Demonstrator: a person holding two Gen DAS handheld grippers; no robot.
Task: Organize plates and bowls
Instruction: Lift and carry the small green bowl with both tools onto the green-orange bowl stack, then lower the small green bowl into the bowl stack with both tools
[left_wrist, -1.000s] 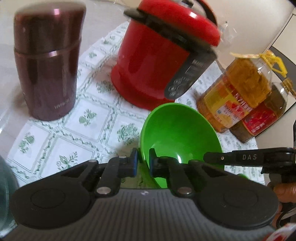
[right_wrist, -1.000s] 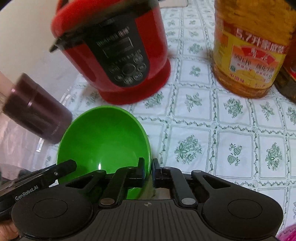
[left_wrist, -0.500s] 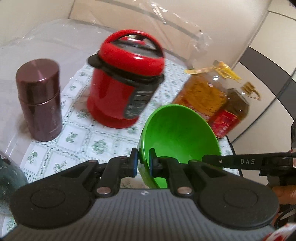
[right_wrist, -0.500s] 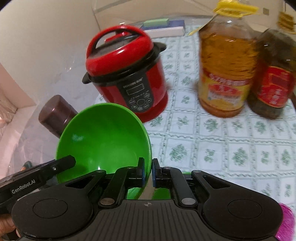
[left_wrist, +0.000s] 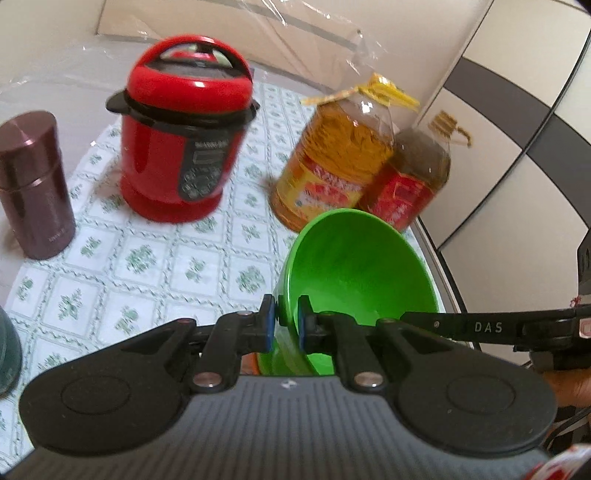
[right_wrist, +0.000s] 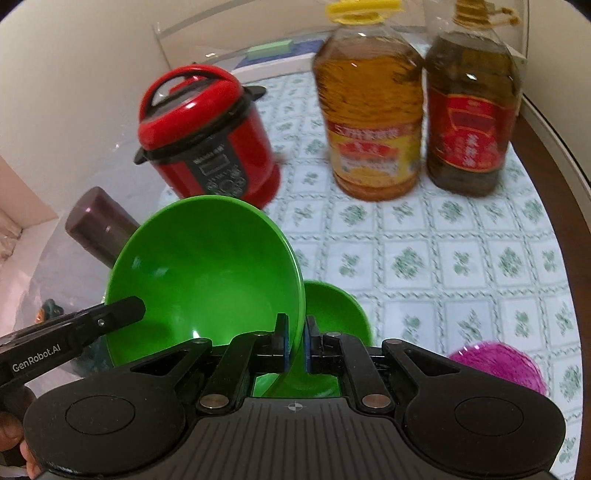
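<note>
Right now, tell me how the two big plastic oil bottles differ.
The yellow-labelled oil bottle holds lighter golden oil; the red-labelled oil bottle holds darker, brownish oil. The first has a bright yellow cap, the second a duller gold one. Both stand upright, side by side on the floral tablecloth.

Left gripper (left_wrist: 283, 325) clamped on near rim of green bowl (left_wrist: 362, 273), bowl tilted, clear of the bench (left_wrist: 155, 266). Right gripper arm (left_wrist: 480, 326) enters at 3 o'clock. Red cooker (left_wrist: 184, 133) at 11 o'clock; maroon flask (left_wrist: 31, 184) at 9; two oil bottles (left_wrist: 332, 166) at 1, touching.
</note>
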